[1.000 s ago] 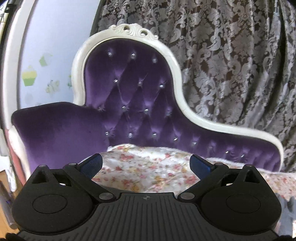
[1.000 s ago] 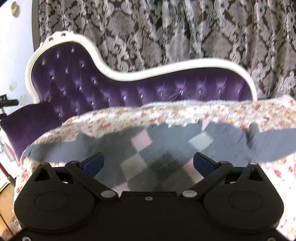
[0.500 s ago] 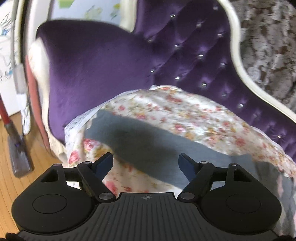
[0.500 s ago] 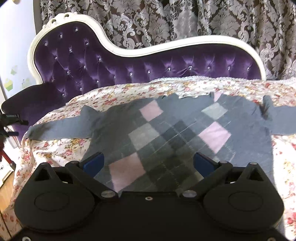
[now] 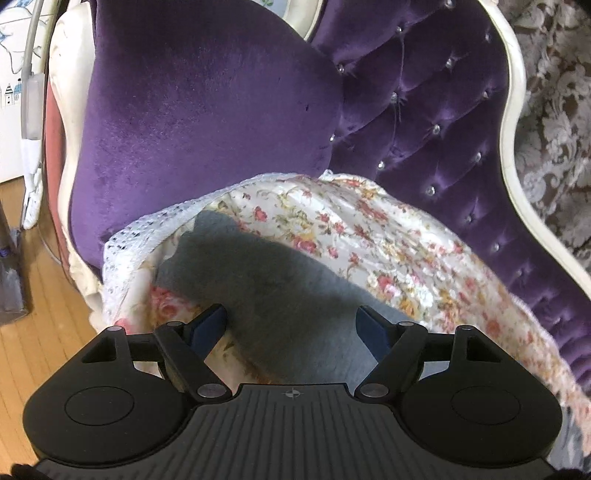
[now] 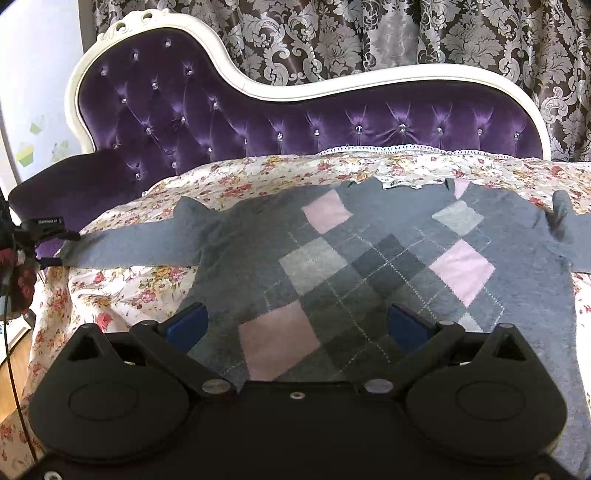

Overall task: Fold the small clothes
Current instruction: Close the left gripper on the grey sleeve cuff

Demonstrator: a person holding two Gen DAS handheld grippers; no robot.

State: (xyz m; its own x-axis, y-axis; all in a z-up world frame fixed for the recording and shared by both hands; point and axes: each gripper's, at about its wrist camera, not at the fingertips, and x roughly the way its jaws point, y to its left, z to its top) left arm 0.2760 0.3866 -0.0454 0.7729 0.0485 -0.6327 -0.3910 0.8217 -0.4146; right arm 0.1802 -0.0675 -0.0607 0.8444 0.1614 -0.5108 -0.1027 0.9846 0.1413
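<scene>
A grey sweater (image 6: 369, 258) with pink and grey diamonds lies spread flat, front up, on a flowered cloth (image 6: 129, 288) over the purple sofa's seat. Its left sleeve (image 6: 140, 247) reaches out toward the sofa's arm, and its right sleeve (image 6: 576, 240) runs off the right edge. My left gripper (image 5: 288, 315) is open, close over the end of that left sleeve (image 5: 258, 280); the sleeve lies between its blue pads (image 5: 207, 325) without being pinched. My right gripper (image 6: 295, 314) is open above the sweater's lower body, holding nothing.
The tufted purple sofa back (image 6: 258, 122) with a white frame rises behind the seat, and its padded arm (image 5: 203, 110) stands just past the sleeve end. A patterned curtain (image 6: 369, 33) hangs behind. Wooden floor (image 5: 37, 332) lies left of the sofa.
The left gripper swung down from facing the sofa back to the sleeve end, and its jaws narrowed. The right gripper sank a little toward the sweater.
</scene>
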